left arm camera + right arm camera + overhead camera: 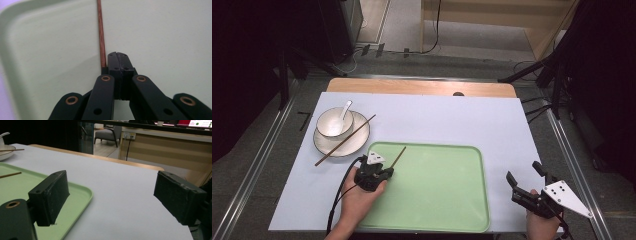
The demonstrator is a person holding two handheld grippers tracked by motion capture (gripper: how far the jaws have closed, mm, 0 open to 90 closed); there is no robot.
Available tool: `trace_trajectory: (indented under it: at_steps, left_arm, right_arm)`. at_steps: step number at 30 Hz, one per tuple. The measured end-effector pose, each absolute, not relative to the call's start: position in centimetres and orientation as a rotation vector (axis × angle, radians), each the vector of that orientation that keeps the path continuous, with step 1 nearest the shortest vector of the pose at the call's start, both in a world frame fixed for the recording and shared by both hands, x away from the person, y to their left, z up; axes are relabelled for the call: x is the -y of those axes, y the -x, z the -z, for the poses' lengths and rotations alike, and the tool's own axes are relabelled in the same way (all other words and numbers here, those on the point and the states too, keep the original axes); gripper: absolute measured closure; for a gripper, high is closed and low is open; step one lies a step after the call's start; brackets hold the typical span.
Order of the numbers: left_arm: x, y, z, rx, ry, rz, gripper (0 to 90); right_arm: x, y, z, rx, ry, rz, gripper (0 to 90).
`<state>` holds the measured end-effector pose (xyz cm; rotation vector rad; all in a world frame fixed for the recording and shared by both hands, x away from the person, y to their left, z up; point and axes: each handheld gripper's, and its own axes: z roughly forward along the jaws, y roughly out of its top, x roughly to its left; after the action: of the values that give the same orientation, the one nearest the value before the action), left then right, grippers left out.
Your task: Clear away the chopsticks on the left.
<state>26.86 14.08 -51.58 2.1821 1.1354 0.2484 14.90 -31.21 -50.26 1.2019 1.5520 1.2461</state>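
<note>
Left gripper (117, 56): fingers pressed together, chopstick (101, 35) clamped at their left edge, slanting over green tray (447, 200). Right gripper (526, 181): fingers spread wide, empty, over table (437, 115) beside tray.

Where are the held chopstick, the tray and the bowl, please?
chopstick (101, 32), left gripper view, mid shaft.
tray (484, 165), high view, right rim.
bowl (331, 124), high view, inner wall.

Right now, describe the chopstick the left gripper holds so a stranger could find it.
Find the green tray. Over its near-left part, the left gripper is shut on a thin brown chopstick. The other chopstick lies across the plate.
</note>
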Motion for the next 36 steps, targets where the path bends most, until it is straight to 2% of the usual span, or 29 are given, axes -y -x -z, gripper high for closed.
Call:
trace_trajectory:
  at_steps: [16,30,32,36]
  left_arm:
    - [-17.5,-26.8,51.4,-1.230,-2.135,-0.286,90.0]
    - [-17.9,-26.9,51.5,-1.216,-2.128,-0.288,89.7]
    - [-17.8,-26.9,51.5,-1.208,-2.130,-0.286,83.6]
    - [-17.7,-27.0,51.5,-1.188,-2.129,-0.271,79.4]
  right_arm:
    - [31.3,-14.9,50.3,-1.551,-1.208,-1.247,13.0]
    - [31.3,-14.9,50.3,-1.553,-1.210,-1.250,13.0]
    - [31.3,-15.0,50.3,-1.557,-1.206,-1.250,13.0]
    - [31.3,-15.0,50.3,-1.557,-1.206,-1.250,13.0]
